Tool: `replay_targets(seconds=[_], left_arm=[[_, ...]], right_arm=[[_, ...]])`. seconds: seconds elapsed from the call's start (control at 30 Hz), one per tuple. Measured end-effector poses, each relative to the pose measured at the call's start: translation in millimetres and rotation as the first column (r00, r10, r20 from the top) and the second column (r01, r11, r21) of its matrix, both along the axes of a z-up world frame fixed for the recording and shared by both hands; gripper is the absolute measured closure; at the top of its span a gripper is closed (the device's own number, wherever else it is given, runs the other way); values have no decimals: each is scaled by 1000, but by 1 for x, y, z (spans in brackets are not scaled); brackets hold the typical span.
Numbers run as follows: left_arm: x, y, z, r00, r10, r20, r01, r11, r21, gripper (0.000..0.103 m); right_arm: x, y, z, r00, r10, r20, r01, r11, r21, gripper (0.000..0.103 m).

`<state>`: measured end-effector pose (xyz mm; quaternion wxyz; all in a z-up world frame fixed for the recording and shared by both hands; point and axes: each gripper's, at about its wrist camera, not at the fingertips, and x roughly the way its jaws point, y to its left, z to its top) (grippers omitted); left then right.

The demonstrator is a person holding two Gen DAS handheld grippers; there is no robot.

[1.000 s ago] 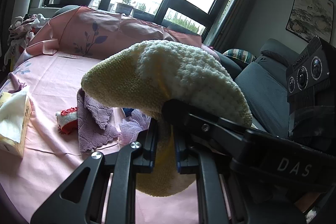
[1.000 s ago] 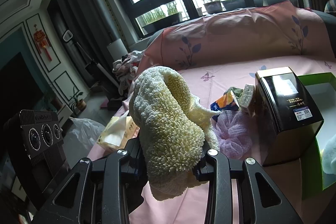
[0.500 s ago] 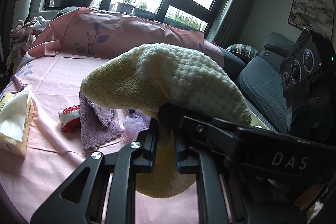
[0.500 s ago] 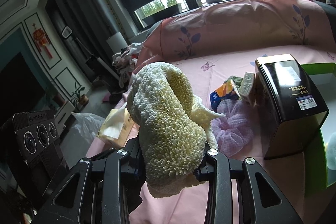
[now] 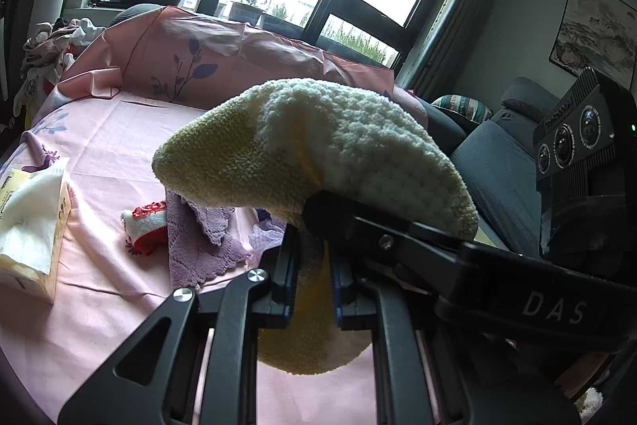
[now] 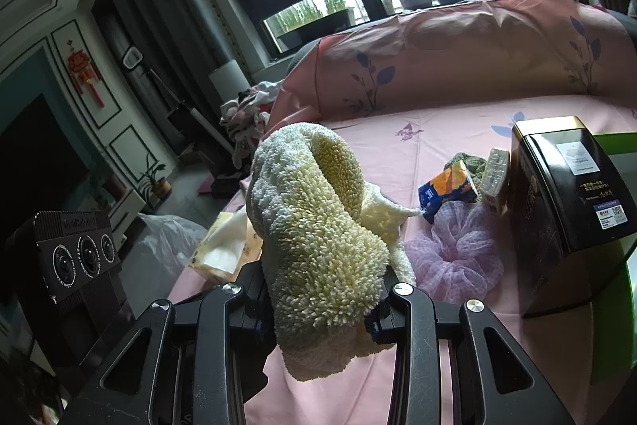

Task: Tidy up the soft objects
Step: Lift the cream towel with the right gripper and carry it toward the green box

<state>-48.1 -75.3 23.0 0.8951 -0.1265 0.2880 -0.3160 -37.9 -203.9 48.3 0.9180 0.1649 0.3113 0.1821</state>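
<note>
we've got both grippers on one piece here, a fluffy cream-yellow cloth [image 5: 318, 154] held up off the pink tablecloth [image 5: 111, 154]. our left gripper [image 5: 314, 289] is pinched nearly shut on a thin fold of it, the cloth squeezed between the two pads and its lower end hanging out below the jaws, clear of the tabletop. our right gripper [image 6: 324, 309] is clamped on a thicker bunch of the same cloth [image 6: 318, 226], jaws standing wider around the shaggy pile, with a tail of it drooping under the fingers. in the left view the right gripper's arm [image 5: 497, 285] cuts across from the right, under the bulging top of the cloth, so the piece spans between the two tools. down on the table, behind the cloth in the left view, lies a mauve knitted cloth [image 5: 199, 245], crumpled, and just beside it on its left a small red and white item [image 5: 145, 226]; we can't tell what it is. a tissue box [image 5: 32, 226] sits at the left edge of the table. from the right view we see a pale lilac mesh scrunchie [image 6: 458, 253] on the tablecloth just right of the held cloth, a small blue and orange packet [image 6: 446, 190] behind it, and a dark tin box [image 6: 565, 210] upright at the right, with a green box [image 6: 621, 265] touching its far side.
</note>
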Motion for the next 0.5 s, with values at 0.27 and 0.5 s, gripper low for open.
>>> replay_targets(seconds=[0.27, 0.5], left_arm=[[5, -1, 0, 999, -7, -32, 6, 1000, -24, 93], [4, -3, 3, 1000, -16, -20, 15, 999, -38, 93]], right_arm=[[5, 1, 0, 1000, -11, -3, 11, 1000, 1, 65], [-1, -1, 4, 1000, -23, 16, 23, 1000, 2, 65]])
